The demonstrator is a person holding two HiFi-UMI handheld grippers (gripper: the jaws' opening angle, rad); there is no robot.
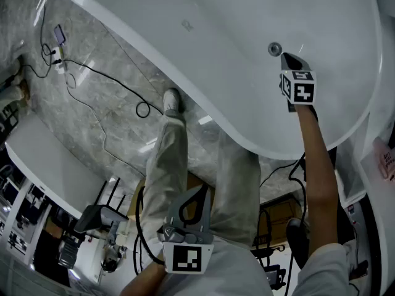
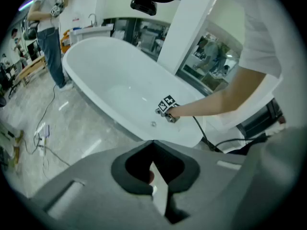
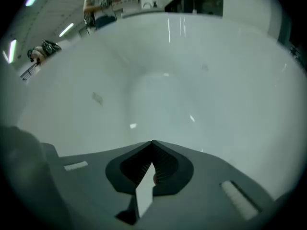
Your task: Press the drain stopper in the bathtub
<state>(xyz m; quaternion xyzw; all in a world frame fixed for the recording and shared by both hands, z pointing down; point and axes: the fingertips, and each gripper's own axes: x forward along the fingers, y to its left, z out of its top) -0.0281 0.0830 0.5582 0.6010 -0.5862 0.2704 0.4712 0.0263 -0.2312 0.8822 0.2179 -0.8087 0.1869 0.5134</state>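
Note:
The white bathtub (image 1: 259,17) fills the top of the head view. Its round chrome drain stopper (image 1: 274,49) sits in the tub floor. My right gripper (image 1: 285,56) reaches into the tub, jaws shut, with its tips just beside the stopper; whether they touch it I cannot tell. In the right gripper view the shut right gripper (image 3: 153,142) faces the bare tub wall and no stopper shows. My left gripper (image 1: 205,187) hangs shut and empty over the person's legs, outside the tub. From the left gripper view, the left gripper (image 2: 153,142) looks at the tub (image 2: 115,80), the stopper (image 2: 153,124) and the right gripper (image 2: 168,111).
A black cable (image 1: 143,108) and a charger (image 1: 58,36) lie on the marble floor beside the tub. A white counter (image 1: 55,165) and a dark stand (image 1: 92,221) are at lower left. Another person (image 2: 48,32) stands at the tub's far end.

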